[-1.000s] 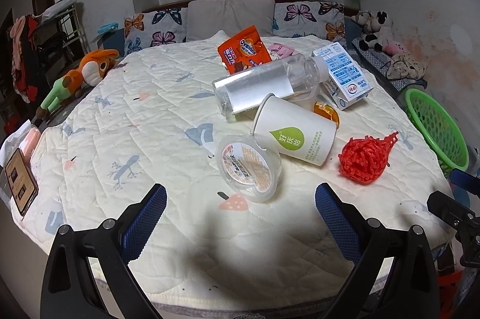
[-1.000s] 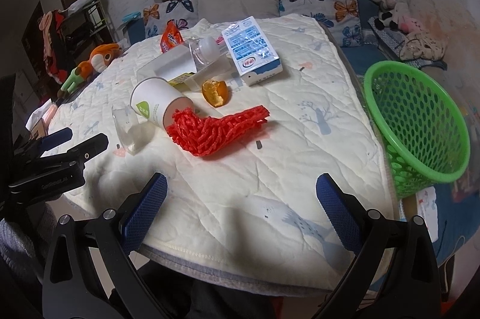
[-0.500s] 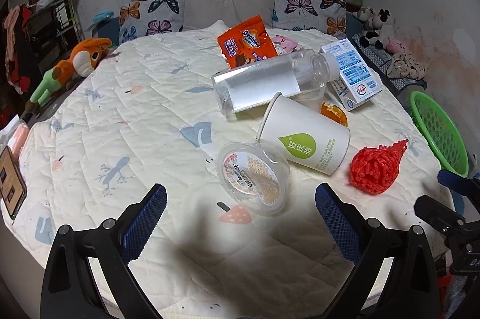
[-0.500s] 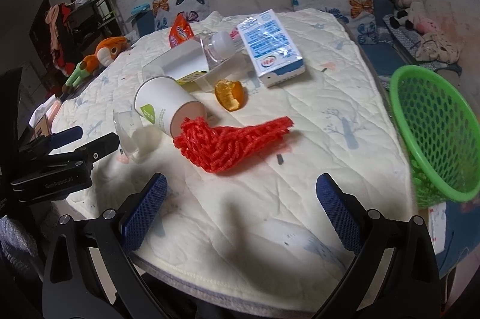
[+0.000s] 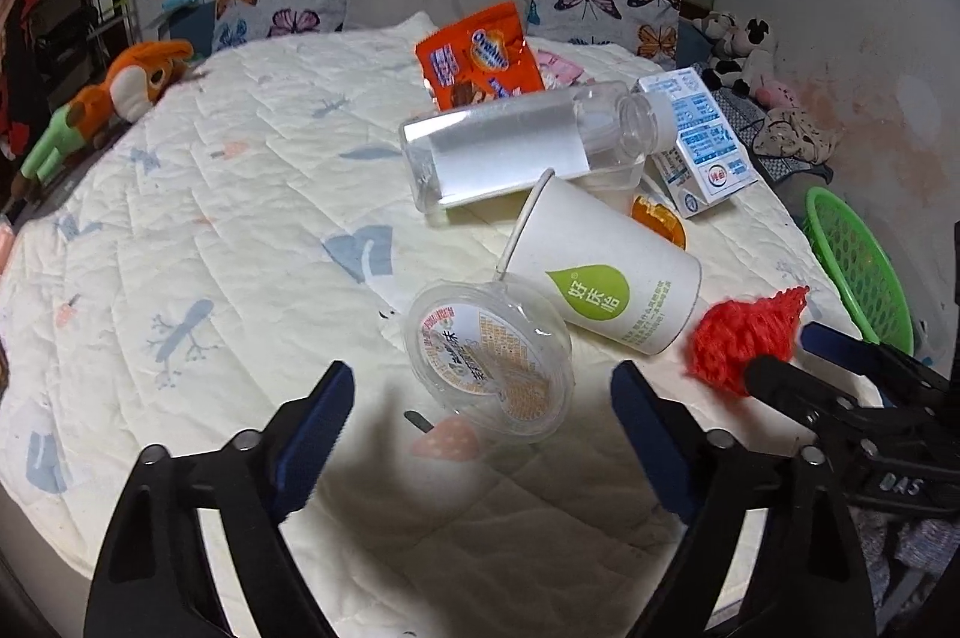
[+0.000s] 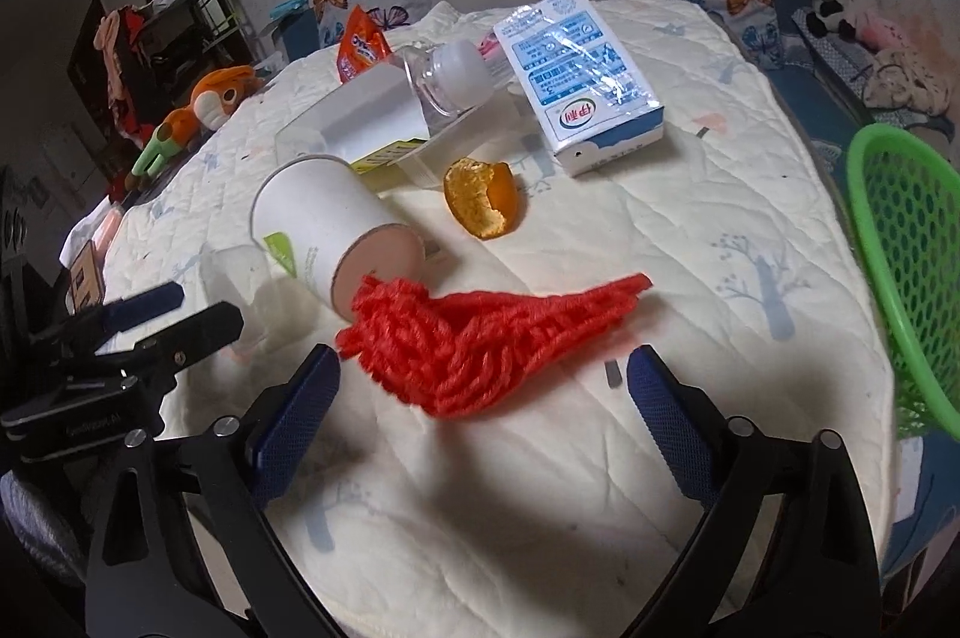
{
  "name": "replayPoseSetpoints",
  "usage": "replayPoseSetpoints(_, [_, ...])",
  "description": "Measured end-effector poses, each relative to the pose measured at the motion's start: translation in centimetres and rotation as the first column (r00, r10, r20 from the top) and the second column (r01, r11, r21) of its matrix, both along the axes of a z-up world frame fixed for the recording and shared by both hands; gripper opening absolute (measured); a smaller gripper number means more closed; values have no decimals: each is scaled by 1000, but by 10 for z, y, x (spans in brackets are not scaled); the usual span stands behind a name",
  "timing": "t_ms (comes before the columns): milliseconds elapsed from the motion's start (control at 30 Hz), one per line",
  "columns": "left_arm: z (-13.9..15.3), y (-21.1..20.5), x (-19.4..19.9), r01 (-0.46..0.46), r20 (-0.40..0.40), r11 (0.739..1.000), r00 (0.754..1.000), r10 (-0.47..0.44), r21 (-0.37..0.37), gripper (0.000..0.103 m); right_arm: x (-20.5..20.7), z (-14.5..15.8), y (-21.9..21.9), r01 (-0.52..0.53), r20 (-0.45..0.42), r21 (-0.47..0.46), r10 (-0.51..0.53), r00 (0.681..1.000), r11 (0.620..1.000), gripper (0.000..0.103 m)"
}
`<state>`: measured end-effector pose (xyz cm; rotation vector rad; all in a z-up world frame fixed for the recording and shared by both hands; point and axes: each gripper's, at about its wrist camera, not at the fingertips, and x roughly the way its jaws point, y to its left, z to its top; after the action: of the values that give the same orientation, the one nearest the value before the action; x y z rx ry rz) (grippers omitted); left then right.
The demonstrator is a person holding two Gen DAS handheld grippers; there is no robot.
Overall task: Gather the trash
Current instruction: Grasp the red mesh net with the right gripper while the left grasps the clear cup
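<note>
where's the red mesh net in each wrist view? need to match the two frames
Left wrist: red mesh net lies right of centre, just right of the paper cup's base, partly behind the right tongs' fingertip.
Right wrist: red mesh net lies at lower centre, ahead of the open gap between the right tongs' pads, touching the cup's base.
Shared landmark: the tipped white paper cup with the green leaf logo.

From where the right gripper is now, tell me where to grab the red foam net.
Grip the red foam net at its bunched, thick end nearest the right gripper, coming down from above. It lies flat on the quilt; that end is bulkiest and sits between the closing jaws, untouched. Mind the paper cup beside it.
</note>
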<state>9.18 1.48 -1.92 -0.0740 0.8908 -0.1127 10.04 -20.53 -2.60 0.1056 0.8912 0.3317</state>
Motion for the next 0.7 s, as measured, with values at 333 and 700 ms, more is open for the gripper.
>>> replayPoseSetpoints(333, [-10,2,12,19,-48,996,999,-23,-83,54,5,-3,-4,-26,-18,55,27,999,998,62])
replayPoseSetpoints(700, [-8,0,7,61,-40,989,997,-66,-133,26,-6,0,-11,-25,-3,95,25,1000,995,41])
